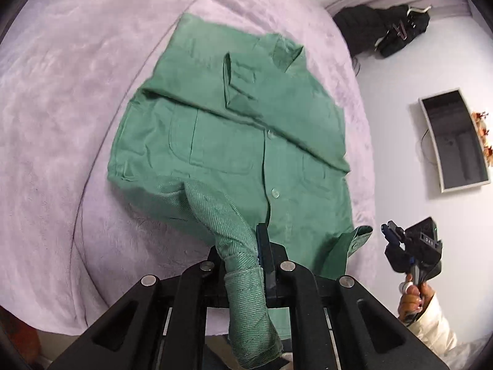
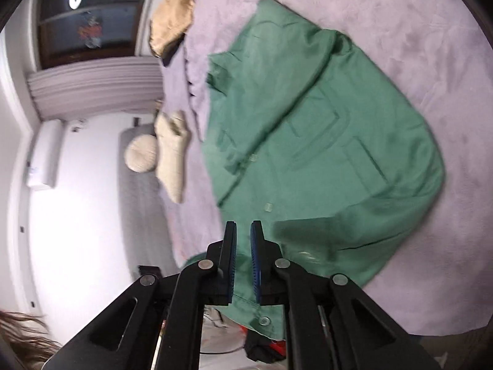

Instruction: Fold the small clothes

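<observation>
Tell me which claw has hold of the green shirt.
The left claw: it is shut on a bunched fold of the green shirt. The right claw is open, nothing between its fingers.

Green buttoned shirt (image 1: 234, 141), partly folded, on lilac bedspread (image 1: 77, 98)

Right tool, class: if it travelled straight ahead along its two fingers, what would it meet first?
Most likely the green shirt. The right tool is open with nothing between its fingers, and shirt fabric lies directly ahead of the tips on the lilac blanket. How far above the cloth it is stays unclear.
</observation>
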